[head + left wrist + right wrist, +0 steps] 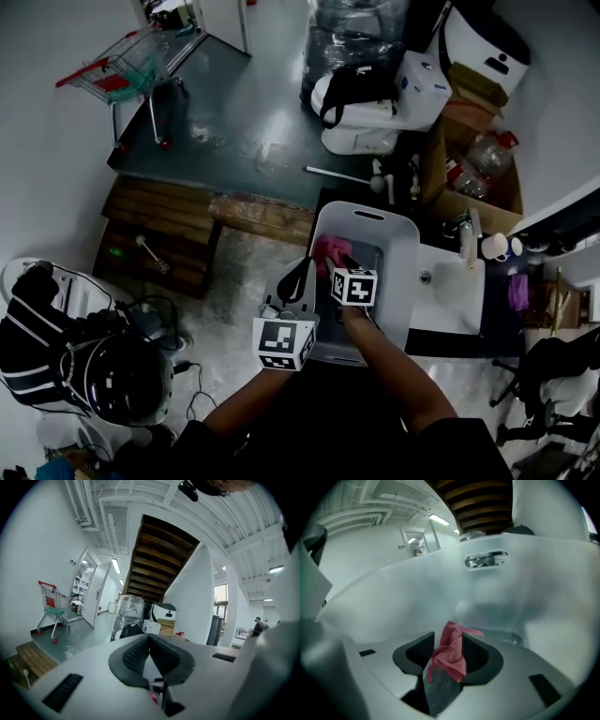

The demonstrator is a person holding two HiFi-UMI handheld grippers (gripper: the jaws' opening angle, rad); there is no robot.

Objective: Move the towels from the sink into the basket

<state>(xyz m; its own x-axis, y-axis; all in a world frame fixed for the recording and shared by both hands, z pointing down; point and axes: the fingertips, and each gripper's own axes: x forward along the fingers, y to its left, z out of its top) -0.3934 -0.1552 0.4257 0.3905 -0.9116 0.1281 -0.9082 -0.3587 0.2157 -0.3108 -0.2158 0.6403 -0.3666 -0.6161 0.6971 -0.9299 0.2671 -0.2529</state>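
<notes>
**Pink towel at the basket, right gripper pinching it**

Head view: the right gripper (342, 259) reached down inside the white basket (398, 234), with the pink towel (328, 249) at its tips. The sink (452, 298) lay off to its right, just beside the basket. The left gripper (300, 272) sat at the right one's left, by the basket's near rim.

Left gripper view: its jaws were together with nothing between them, aimed level across the room.

Right gripper view: the jaws were narrow and pinched the towel, which draped over the right pad. The basket wall was straight ahead.

Best way to finish, as I judge it: open wide low in the basket and lift only once the cloth drops off the pad.
</notes>
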